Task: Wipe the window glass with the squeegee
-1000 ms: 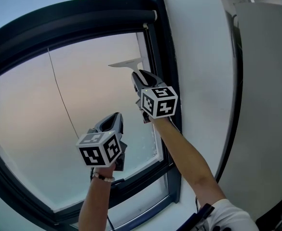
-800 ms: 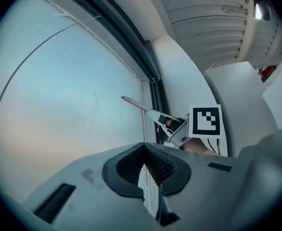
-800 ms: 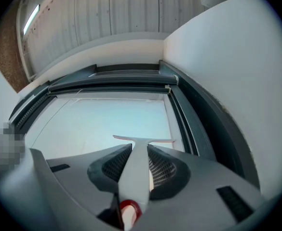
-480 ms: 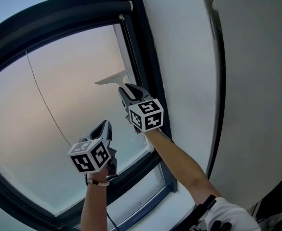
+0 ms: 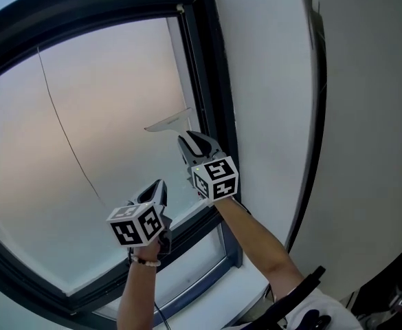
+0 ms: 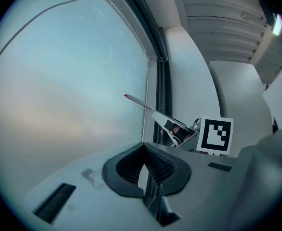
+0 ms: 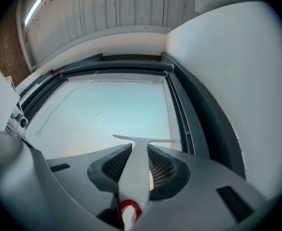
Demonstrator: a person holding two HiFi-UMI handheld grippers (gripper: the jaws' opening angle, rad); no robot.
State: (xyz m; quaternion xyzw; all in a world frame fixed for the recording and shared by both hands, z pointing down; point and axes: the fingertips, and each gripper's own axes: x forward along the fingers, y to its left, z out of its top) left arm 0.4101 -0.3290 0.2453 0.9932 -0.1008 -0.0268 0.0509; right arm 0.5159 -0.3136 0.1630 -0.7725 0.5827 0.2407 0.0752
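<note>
My right gripper (image 5: 190,141) is clamped on the squeegee (image 5: 168,123) handle. The blade sits at its 12 o'clock, over the window glass (image 5: 84,115) beside the dark frame (image 5: 211,81). I can't confirm that the blade touches the glass. My left gripper (image 5: 156,190), at 7 o'clock from the right, has its jaws all but closed on nothing.

Soft daylight glowed through the pale frosted window glass (image 5: 97,115); gripper views curved, darkened at corners, blurred up close
</note>
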